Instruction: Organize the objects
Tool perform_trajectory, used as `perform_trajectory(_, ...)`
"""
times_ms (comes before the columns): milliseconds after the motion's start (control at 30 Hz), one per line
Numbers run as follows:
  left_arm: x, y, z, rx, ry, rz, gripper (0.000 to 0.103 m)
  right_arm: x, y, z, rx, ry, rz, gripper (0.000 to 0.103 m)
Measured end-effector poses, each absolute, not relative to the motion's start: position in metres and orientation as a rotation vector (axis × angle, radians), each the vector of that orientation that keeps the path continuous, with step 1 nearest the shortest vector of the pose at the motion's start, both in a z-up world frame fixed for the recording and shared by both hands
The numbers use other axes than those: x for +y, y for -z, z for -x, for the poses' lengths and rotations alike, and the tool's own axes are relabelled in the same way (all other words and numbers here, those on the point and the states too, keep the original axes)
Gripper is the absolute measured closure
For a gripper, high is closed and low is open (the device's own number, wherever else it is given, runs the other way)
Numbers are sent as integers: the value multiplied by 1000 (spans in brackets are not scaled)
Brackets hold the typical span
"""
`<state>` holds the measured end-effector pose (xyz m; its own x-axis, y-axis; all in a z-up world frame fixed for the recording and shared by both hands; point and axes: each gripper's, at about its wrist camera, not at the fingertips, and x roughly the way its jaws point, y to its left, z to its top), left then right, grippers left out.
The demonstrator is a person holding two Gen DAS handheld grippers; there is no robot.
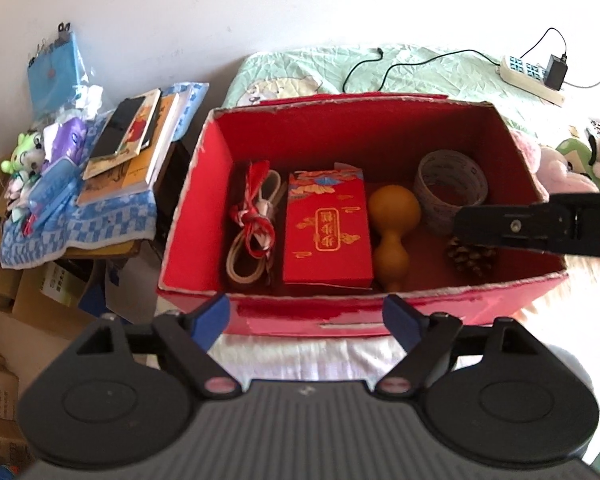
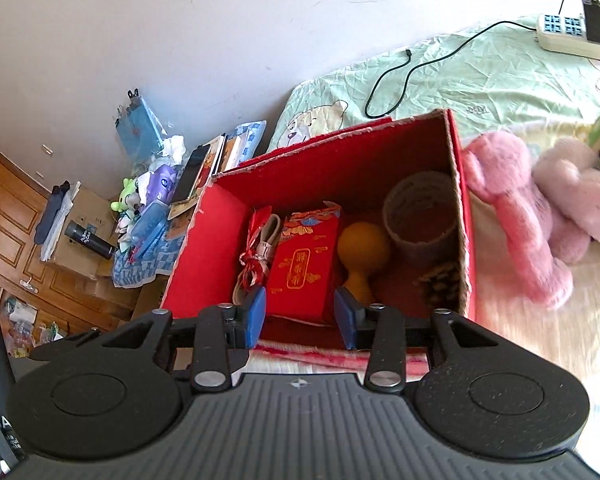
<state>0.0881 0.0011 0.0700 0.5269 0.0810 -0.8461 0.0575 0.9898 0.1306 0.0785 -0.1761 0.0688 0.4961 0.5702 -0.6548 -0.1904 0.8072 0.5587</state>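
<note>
While both grippers hang before the red box (image 1: 440,308), neither holds anything. The left gripper (image 1: 306,316) has its blue pads spread wide, just short of the box's near wall. The right gripper (image 2: 300,316) stands about half open, also empty, at the near rim. Beyond the left gripper, inside the box, lie a ribbon bundle (image 1: 254,224), a red packet (image 1: 326,232), a gourd (image 1: 394,228), a tape roll (image 1: 450,184) and a pinecone (image 1: 470,258). Pink plush toys (image 2: 520,216) lie right of the box.
</note>
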Motion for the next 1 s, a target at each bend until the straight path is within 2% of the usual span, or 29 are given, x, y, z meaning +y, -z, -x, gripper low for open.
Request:
perform_trajectory(367, -7, -57, -71, 1042, -45, -146, 9, -185, -61, -49, 926, -451, -409, 61)
perform_trajectory(500, -11, -47, -66, 1070, -41, -139, 1, -191, -55, -40, 930, -437, -413, 60)
perform_trajectory(733, -19, -30, -60, 1125, -61, -145, 0, -200, -43, -30, 952, -408, -412, 59)
perform_trajectory(867, -23, -24, -55, 1139, -63, -156, 0, -204, -33, -25, 978, -389, -416, 53)
perform_trajectory(1000, -28, -18, -51, 1159, -73, -168, 0, -206, -24, -19, 1015, -386, -422, 53)
